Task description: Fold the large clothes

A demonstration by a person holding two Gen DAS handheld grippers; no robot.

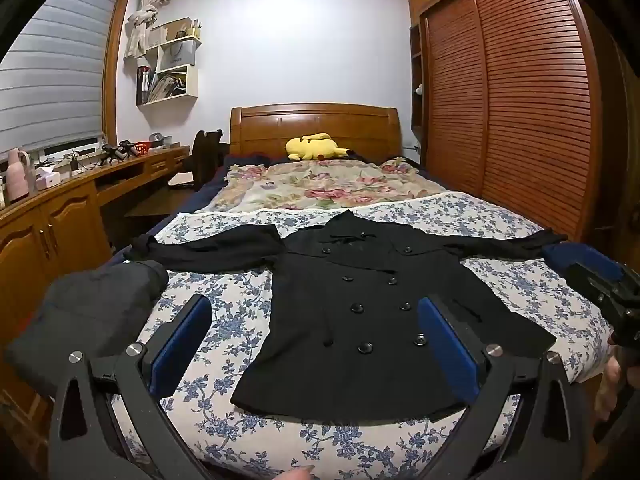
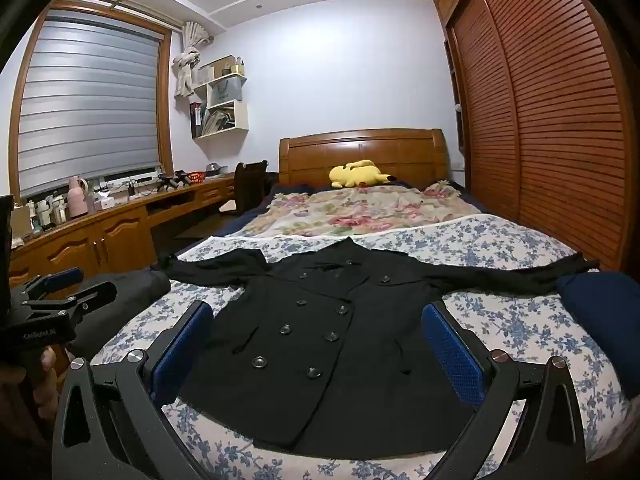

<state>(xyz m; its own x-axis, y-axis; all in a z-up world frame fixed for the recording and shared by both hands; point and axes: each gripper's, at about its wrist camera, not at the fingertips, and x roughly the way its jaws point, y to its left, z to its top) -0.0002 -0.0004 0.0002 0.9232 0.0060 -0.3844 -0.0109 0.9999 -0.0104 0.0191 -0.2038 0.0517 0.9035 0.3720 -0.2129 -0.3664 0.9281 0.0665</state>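
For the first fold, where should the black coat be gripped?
Probably at the sleeve ends. The black coat lies flat, front up, with both sleeves spread outward. The left sleeve cuff reaches the bed's edge, so coming from outside and pinching it lets it fold across the body.

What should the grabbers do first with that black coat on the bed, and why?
Probably reach the left gripper out to the coat's left sleeve to fold it in across the front. The black coat lies flat and buttoned on the flowered bedspread, both sleeves spread wide, and both the left and the right gripper hover open above it, holding nothing.
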